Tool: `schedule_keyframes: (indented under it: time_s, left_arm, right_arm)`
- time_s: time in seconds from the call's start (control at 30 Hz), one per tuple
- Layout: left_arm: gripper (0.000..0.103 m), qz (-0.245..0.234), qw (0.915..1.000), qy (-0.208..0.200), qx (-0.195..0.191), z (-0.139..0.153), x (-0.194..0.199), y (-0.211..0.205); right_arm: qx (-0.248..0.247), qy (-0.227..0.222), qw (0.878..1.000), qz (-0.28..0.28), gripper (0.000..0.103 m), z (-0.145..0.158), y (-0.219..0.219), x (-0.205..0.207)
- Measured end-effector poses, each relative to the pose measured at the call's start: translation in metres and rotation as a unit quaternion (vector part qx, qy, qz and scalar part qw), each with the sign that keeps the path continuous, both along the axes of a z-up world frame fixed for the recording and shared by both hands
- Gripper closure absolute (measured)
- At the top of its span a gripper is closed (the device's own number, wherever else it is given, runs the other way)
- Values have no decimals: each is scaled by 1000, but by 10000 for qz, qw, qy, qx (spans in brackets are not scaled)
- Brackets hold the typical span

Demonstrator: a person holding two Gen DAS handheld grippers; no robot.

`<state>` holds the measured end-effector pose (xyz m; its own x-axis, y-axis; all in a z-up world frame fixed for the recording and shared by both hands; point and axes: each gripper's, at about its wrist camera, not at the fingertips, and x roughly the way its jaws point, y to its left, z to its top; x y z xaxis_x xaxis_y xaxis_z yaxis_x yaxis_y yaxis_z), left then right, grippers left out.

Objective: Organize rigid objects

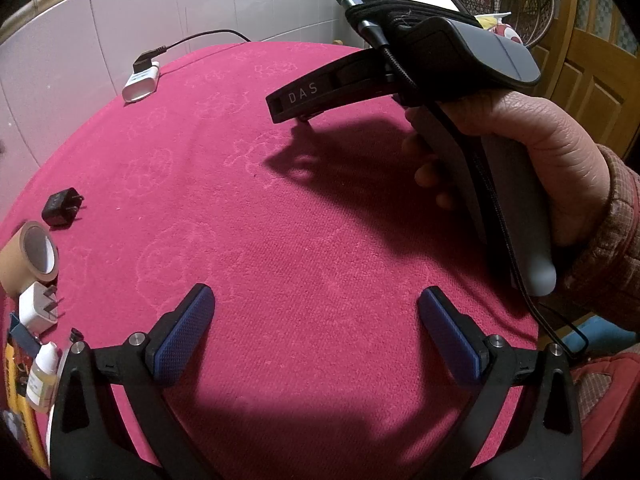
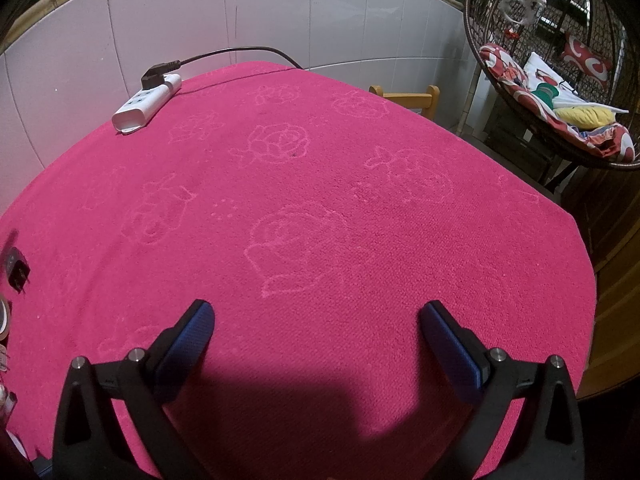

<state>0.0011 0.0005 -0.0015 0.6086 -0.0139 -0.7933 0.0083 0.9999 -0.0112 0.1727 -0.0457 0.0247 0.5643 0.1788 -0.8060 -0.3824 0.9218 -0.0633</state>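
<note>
My left gripper (image 1: 316, 320) hangs open over the pink tablecloth (image 1: 280, 220) with nothing between its blue pads. Along the left edge lie a black plug adapter (image 1: 61, 207), a roll of brown tape (image 1: 30, 258), a white plug adapter (image 1: 38, 308) and a small dropper bottle (image 1: 42, 376). A hand holds the right gripper's body (image 1: 400, 76) at the upper right, above the cloth. In the right wrist view my right gripper (image 2: 316, 328) is open and empty over the cloth (image 2: 320, 200); the black adapter (image 2: 18, 272) sits at its far left.
A white power strip (image 2: 146, 102) with a black cable lies at the table's far left corner, against a white tiled wall. A wooden chair back (image 2: 408, 100) stands behind the table. A wicker hanging chair (image 2: 560, 80) with cushions is to the right.
</note>
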Motion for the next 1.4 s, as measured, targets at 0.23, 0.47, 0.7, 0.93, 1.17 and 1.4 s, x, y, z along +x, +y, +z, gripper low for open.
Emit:
schedule_keyframes:
  time_s: [0.23,0.47,0.7,0.93,1.17,1.4]
  left_arm:
    - [0,0,10000,0,-1,0,0,0]
    - [0,0,10000,3,-1,0,0,0]
    - [0,-1,10000,1,-1,0,0,0]
    - [0,-1,10000,2,-1,1,-1,0]
    - [0,-1,10000,0,-1,1,-1,0]
    - [0,0,10000,0,0,1,-1,0]
  right_arm:
    - [0,-2,10000,0,0,0,0,0]
    - [3,-3,10000,-8,0,-1,2,-1]
    - [4,-8,10000,-12,0,0,0,1]
    - [4,-9,10000,-12,0,0,0,1]
    - [4,-9,10000,-14,0,0,-1,1]
    - [4,-9,10000,-15,0,0,-1,1]
